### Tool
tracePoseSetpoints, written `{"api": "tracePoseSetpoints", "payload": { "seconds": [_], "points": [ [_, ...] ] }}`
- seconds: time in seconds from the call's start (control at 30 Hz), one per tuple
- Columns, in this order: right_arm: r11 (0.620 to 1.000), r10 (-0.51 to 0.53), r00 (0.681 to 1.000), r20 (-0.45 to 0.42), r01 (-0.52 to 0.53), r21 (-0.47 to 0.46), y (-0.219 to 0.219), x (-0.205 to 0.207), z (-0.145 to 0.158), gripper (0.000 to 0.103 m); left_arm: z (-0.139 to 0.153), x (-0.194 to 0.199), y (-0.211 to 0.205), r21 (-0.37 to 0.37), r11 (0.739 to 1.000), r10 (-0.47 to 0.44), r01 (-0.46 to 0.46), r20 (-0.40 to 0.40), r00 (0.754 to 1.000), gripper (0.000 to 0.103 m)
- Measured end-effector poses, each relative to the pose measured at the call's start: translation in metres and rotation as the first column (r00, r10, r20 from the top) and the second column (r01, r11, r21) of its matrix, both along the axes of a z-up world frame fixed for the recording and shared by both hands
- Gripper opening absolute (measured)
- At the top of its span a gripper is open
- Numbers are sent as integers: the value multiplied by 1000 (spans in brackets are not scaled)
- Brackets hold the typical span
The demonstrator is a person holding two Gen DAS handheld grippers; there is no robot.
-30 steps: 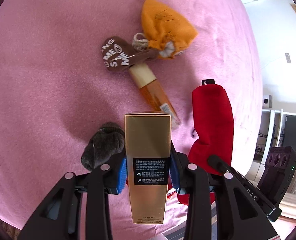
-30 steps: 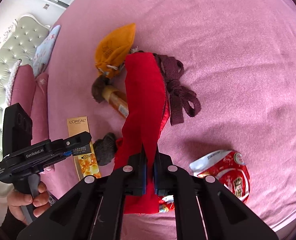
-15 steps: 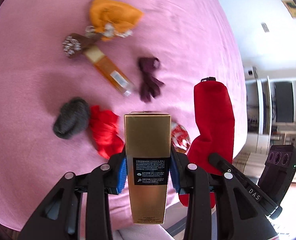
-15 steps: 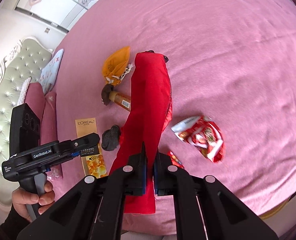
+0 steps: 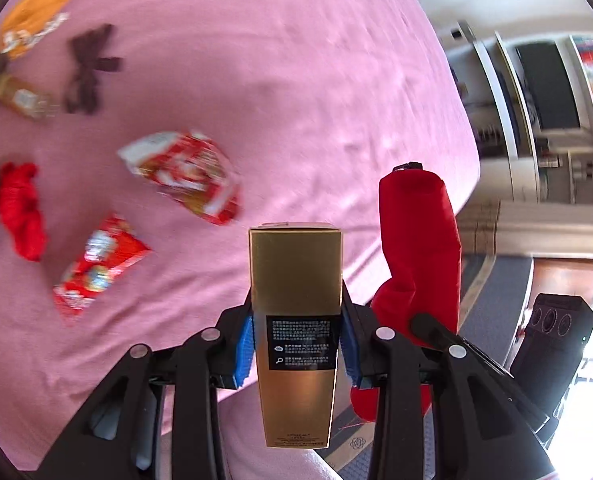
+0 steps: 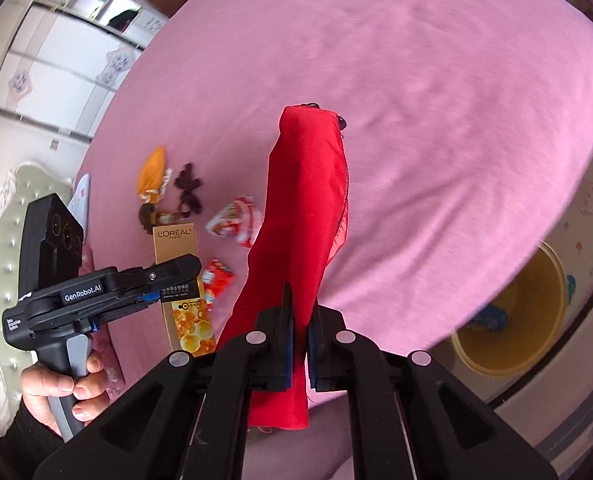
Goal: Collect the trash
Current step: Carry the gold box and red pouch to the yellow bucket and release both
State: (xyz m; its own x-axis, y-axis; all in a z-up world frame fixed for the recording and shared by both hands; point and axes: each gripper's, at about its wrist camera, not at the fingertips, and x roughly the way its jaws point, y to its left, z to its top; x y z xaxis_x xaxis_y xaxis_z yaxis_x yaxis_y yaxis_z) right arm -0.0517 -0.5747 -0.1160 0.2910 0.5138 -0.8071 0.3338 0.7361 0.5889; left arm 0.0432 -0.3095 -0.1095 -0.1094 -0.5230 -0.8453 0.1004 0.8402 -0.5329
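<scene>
My left gripper [image 5: 296,344] is shut on a gold L'Oréal box [image 5: 296,304] and holds it above the pink bed's near edge; the box also shows in the right wrist view [image 6: 180,280]. My right gripper [image 6: 299,344] is shut on a red fabric pouch [image 6: 308,216], held upright above the bed; it also shows in the left wrist view [image 5: 416,240]. On the pink bedspread [image 5: 276,60] lie two red-and-white snack wrappers [image 5: 184,176] [image 5: 96,268].
A red scrunchie [image 5: 18,210], a dark bow [image 5: 88,68], an amber bottle [image 5: 20,96] and an orange pouch [image 5: 36,12] lie on the bed's far left. A yellow bin [image 6: 516,312] stands on the floor beside the bed, at the right. Shelves [image 5: 544,80] stand beyond.
Both grippers have pulled back and swung right with their loads. The bed items slid left in view; the bed's edge, the floor and the yellow bin have come into view.
</scene>
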Motion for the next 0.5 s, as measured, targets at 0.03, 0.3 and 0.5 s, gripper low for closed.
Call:
{"api": "tracePoseSetpoints", "payload": {
  "seconds": [0.03,0.3,0.5],
  "points": [
    [1000,-20,1000,-10,20,0,-10,-8,-3,6,-3,-4,-17,0,1000,-25,25,-9,1000,35],
    [982,-189,977,-95,189,-11,-96,-80,-36,6,-29,-39,-131,11,978,-207,208,-54,977,36],
    [957,-285,945,-161,289,1,-137,-125,-68,6,-57,-77,-212,22,940,-338,341,-85,937,36]
  ]
}}
